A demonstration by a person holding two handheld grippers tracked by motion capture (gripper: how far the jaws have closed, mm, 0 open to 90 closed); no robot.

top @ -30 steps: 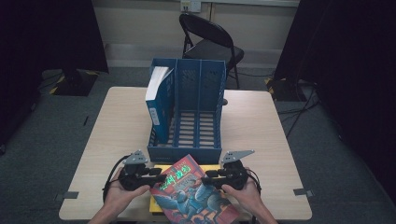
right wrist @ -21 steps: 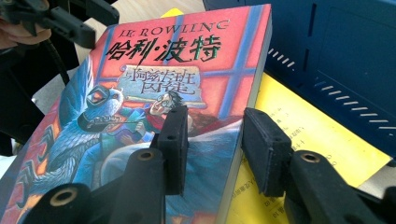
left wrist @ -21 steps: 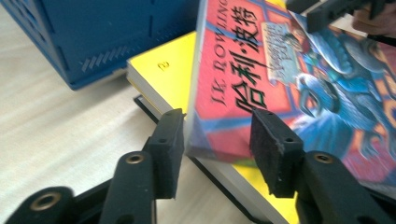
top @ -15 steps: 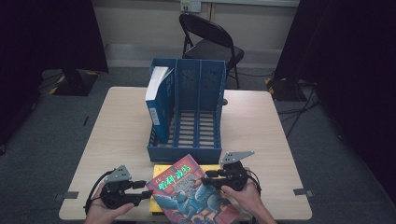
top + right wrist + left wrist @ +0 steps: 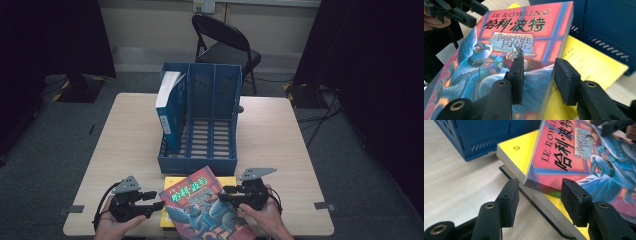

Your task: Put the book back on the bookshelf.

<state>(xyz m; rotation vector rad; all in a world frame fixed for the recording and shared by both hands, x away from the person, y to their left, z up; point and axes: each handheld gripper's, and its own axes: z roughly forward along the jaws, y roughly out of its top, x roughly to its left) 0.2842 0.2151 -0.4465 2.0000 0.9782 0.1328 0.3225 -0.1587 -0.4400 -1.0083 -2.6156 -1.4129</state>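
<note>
**Red book tilted over a yellow one on a pale wooden table**

A pale wooden table (image 5: 280,135) stands on grey carpet in a dark-curtained room, a black folding chair (image 5: 225,42) beyond its far edge at 12 o'clock.

The right gripper (image 5: 225,193), at about 5 o'clock on the table, has its jaws on either side of the right edge of the red book (image 5: 205,207): one pad lies on the cover, the other beside the page edge. Whether they press on it I cannot tell. The book sits tilted, its right side raised, at 6 o'clock near the table's front edge.

The left gripper (image 5: 152,199), at about 7 o'clock, has spread jaws that have just been opening. In the left gripper view the red book's (image 5: 579,157) lower spine corner sits between the pads (image 5: 509,200) without touching them.

Under the red book lies a yellow book (image 5: 175,182), flat on the table; a dark, flat thing shows beneath its edge in the left gripper view.

Just beyond the books, toward 12 o'clock, stands a blue file rack (image 5: 212,125) with three compartments. Its left compartment holds an upright blue book (image 5: 169,107) with white pages.
</note>
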